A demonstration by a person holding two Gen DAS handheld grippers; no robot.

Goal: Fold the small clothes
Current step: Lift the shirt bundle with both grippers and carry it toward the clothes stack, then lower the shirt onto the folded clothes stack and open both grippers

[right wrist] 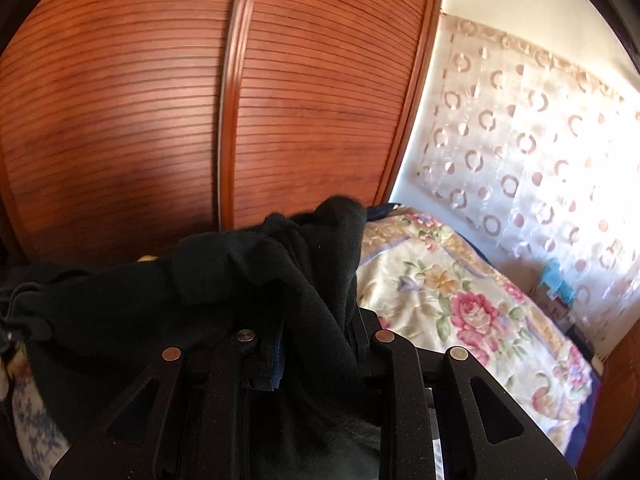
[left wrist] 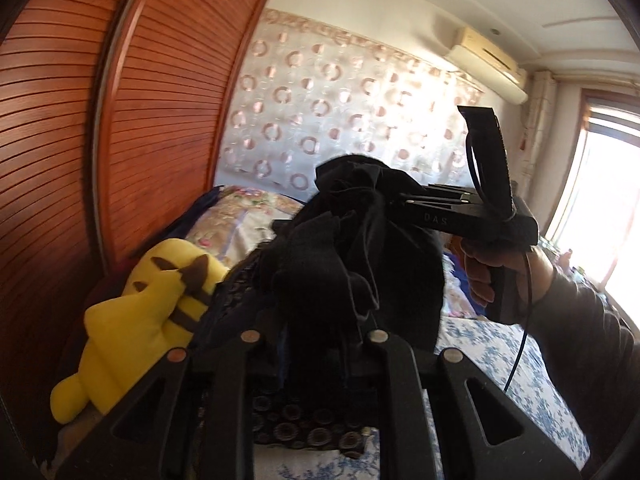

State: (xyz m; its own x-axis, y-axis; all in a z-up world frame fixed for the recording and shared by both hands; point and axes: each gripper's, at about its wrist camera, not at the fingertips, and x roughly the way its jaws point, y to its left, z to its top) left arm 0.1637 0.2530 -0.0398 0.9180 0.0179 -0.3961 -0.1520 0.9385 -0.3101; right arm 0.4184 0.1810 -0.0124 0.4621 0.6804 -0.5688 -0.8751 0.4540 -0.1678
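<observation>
1. Left claw was clamped on the black garment, held raised above the bed.
2. Right claw, entering from 3 o'clock, pinched the same cloth's upper edge.
3. Wardrobe doors bounded 9 o'clock; yellow plush toy lay at 8 o'clock.

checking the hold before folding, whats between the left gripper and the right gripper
Only the black garment: in the left wrist view it spans bunched from the left gripper to the right gripper, both shut on it, lifted above the bed.
</observation>
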